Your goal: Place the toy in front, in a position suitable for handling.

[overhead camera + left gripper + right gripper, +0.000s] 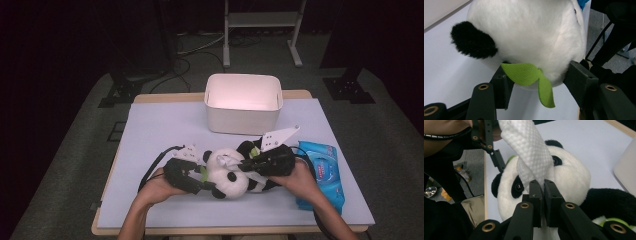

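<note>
Quilted white wipe (531, 152) over plush panda (571, 177)

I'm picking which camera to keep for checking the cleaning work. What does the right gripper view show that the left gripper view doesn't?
Right gripper view alone: the white wipe pinched in the right hand-held gripper and draped over the panda's face, plus its black eye patches. Left gripper view alone: the green leaf tag and the left hand-held gripper, its jaws set at either side of the head's underside. Both share: the toy panda and the pale tabletop.
</note>
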Demonstrator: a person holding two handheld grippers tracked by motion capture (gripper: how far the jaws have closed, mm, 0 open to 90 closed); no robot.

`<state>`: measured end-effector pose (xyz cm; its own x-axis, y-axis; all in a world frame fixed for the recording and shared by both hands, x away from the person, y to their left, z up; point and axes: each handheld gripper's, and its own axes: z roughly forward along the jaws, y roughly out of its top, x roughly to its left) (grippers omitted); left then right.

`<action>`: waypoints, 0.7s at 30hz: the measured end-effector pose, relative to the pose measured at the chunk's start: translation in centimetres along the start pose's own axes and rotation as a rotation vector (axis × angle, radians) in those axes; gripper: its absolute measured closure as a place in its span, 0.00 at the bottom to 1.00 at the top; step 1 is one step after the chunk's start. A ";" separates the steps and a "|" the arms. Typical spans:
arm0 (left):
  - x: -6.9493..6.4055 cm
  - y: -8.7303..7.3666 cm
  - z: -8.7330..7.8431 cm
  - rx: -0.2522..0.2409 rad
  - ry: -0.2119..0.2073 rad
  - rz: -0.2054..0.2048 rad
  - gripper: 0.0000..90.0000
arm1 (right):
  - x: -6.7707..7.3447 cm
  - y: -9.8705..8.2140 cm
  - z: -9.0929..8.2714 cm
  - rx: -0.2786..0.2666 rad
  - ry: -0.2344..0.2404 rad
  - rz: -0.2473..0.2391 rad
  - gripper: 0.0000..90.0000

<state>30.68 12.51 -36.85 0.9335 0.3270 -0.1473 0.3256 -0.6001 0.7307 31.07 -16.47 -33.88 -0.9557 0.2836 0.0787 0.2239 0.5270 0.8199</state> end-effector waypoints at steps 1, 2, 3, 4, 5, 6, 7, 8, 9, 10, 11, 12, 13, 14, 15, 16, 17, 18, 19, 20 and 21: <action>0.0 0.0 -0.1 -0.001 -0.003 -0.001 0.47 | 0.3 0.0 0.0 -0.006 0.003 -0.005 0.94; 0.0 0.0 -0.1 -0.010 -0.005 -0.006 0.47 | 0.5 0.1 0.1 -0.015 0.009 -0.011 0.94; 0.0 0.1 -0.1 -0.011 -0.011 -0.008 0.48 | 0.9 0.2 0.2 -0.020 0.016 -0.016 0.94; 0.0 0.1 -0.1 -0.011 -0.011 -0.008 0.48 | 1.2 0.3 0.3 -0.024 0.030 -0.020 0.94; -0.1 0.3 -0.2 -0.027 -0.013 -0.010 0.48 | 1.6 0.4 0.5 -0.024 0.040 -0.029 0.94; -0.1 0.3 -0.2 -0.027 -0.013 -0.010 0.48 | 1.9 0.5 0.8 -0.016 0.046 -0.047 0.94; -0.3 0.4 -0.2 -0.013 -0.003 0.004 0.48 | 2.2 0.6 1.1 -0.011 0.054 -0.058 0.94; -0.3 0.4 -0.2 -0.017 -0.004 0.003 0.47 | 2.5 0.7 1.3 -0.003 0.060 -0.068 0.94; -0.3 0.3 -0.2 -0.017 -0.002 -0.001 0.47 | 2.7 0.7 1.5 0.003 0.066 -0.073 0.94; -0.2 0.3 -0.2 -0.018 -0.002 -0.007 0.47 | 2.8 0.6 1.7 0.011 0.073 -0.073 0.94; -0.2 0.3 -0.2 -0.021 -0.002 -0.010 0.47 | 2.8 0.5 1.8 0.021 0.079 -0.078 0.94; -0.1 0.3 -0.2 -0.023 -0.001 -0.010 0.47 | 2.8 0.4 1.9 0.033 0.078 -0.079 0.94; -0.1 0.3 -0.2 -0.024 -0.003 -0.010 0.47 | 2.8 0.3 1.8 0.041 0.075 -0.080 0.94; -0.1 0.3 -0.2 -0.025 -0.004 -0.010 0.47 | 2.7 0.2 1.8 0.043 0.075 -0.080 0.94; -0.1 0.3 -0.2 -0.025 -0.005 -0.011 0.47 | 2.7 0.0 1.6 0.046 0.076 -0.076 0.94; -0.1 0.3 -0.2 -0.025 -0.005 -0.011 0.47 | 2.7 0.0 1.6 0.046 0.076 -0.076 0.94; 0.0 0.2 -0.2 -0.023 -0.003 -0.015 0.47 | 2.6 -0.4 1.4 0.052 0.075 -0.071 0.94; 0.1 0.2 -0.1 -0.023 0.000 -0.017 0.47 | 2.5 -0.5 1.3 0.056 0.077 -0.067 0.94; 0.1 0.1 -0.1 -0.023 0.002 -0.020 0.47 | 2.5 -0.7 1.2 0.062 0.075 -0.067 0.94; 0.2 0.1 -0.1 -0.020 0.005 -0.023 0.46 | 2.5 -1.0 1.1 0.069 0.074 -0.062 0.94; 0.2 0.0 -0.1 -0.019 0.008 -0.026 0.46 | 2.4 -1.2 0.9 0.075 0.072 -0.060 0.94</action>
<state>30.87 12.61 -36.79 0.9237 0.3476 -0.1611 0.3463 -0.5774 0.7394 28.71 -15.68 -35.16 -0.9784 0.1935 0.0734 0.1772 0.6001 0.7800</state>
